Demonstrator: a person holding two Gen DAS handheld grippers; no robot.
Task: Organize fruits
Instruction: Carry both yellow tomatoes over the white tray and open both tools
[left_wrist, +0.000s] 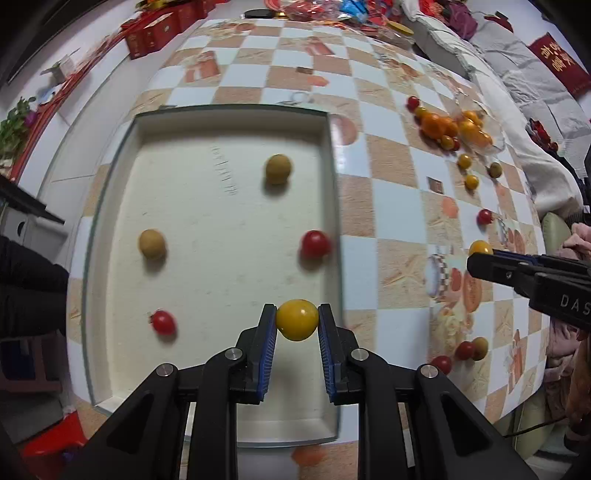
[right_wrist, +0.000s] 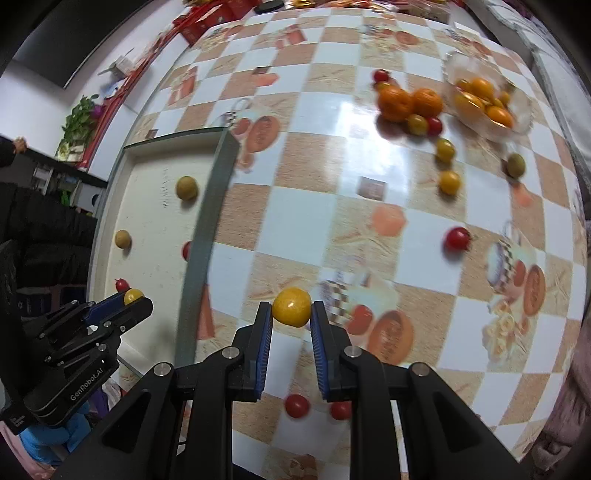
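Checkered tablecloth (right_wrist: 332, 192) bears a white tray (left_wrist: 229, 122) holding two green and two red fruits, while left gripper (left_wrist: 297, 320) above it and right gripper (right_wrist: 291, 308) beside it each clamp a round yellow tomato.

Open floor fills the middle of the white tray (left_wrist: 147, 122), its four fruits spread wide; its raised rim and scattered tomatoes (right_wrist: 457, 238) interrupt the counter (right_wrist: 332, 155).

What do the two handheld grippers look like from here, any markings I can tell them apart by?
Both are matte black with silver pivot screws and ribbed blue pads. The left gripper has white "GenRobot.AI" lettering on its side; the right gripper shows white letters "DAS", cut off at the frame edge. No cables are visible on either.
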